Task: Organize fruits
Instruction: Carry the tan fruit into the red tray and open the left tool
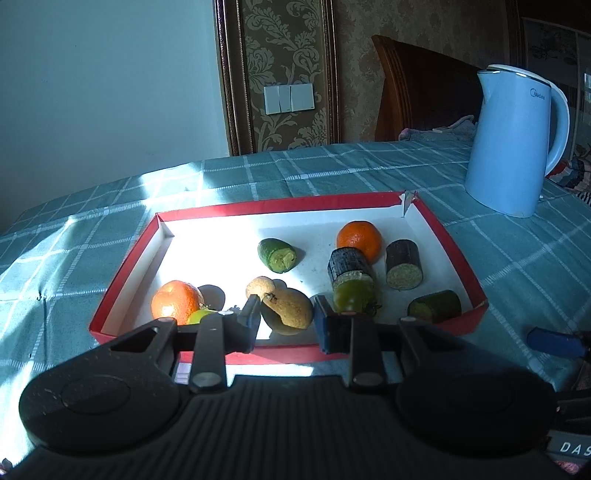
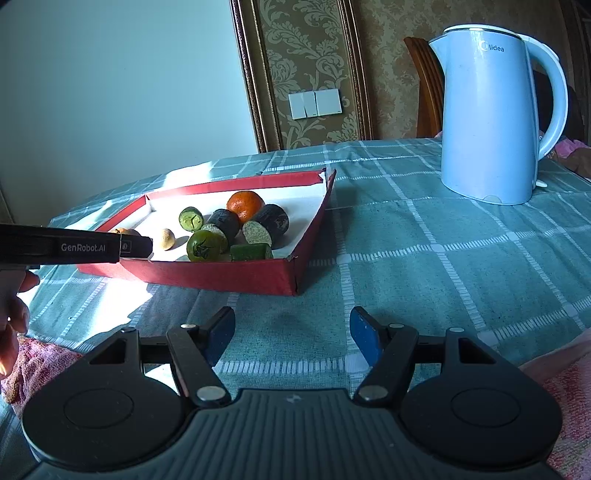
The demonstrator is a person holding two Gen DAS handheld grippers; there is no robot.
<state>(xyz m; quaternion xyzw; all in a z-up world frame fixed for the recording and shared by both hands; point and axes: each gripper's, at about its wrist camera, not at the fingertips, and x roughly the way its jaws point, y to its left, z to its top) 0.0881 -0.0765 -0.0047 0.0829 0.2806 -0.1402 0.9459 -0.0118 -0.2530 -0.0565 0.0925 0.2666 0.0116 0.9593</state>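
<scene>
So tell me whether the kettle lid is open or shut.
Shut. The kettle stands upright on the cloth, and its white lid sits flush along the top rim in both views, with no gap showing.

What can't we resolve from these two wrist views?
- Small green fruit, left wrist view: mostly behind the left gripper; type unclear.
- Near orange, right wrist view: nearly all behind the left gripper's body.
- Tan pear: contact with the fingers unclear.
- Blue object, left wrist view: cut off at the right edge.

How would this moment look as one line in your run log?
left claw: open around tan pear, in red tray | right claw: open, empty, over tablecloth
</scene>
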